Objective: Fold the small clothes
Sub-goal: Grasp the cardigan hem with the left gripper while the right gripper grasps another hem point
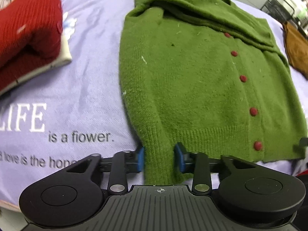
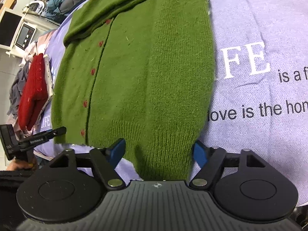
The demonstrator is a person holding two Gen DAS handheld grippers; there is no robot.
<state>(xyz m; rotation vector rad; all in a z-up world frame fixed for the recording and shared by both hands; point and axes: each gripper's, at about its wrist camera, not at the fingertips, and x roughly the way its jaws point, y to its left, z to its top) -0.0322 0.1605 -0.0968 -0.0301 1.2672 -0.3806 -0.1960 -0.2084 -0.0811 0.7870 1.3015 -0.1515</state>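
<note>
Lengthwise, green cardigan (image 1: 192,88), hem nearest

Green knit cardigan (image 1: 182,80): fuzzy wool flecked with pale lint, buttoned shut with a row of small red buttons (image 1: 243,78). Lies flat, front up, on a lavender printed cloth (image 1: 80,100). Ribbed hem toward 6 o'clock in both wrist views, neck toward 12. Sleeves folded across the upper chest in a thick crosswise band. One hem corner hangs off the cloth edge at 6 o'clock.
</note>
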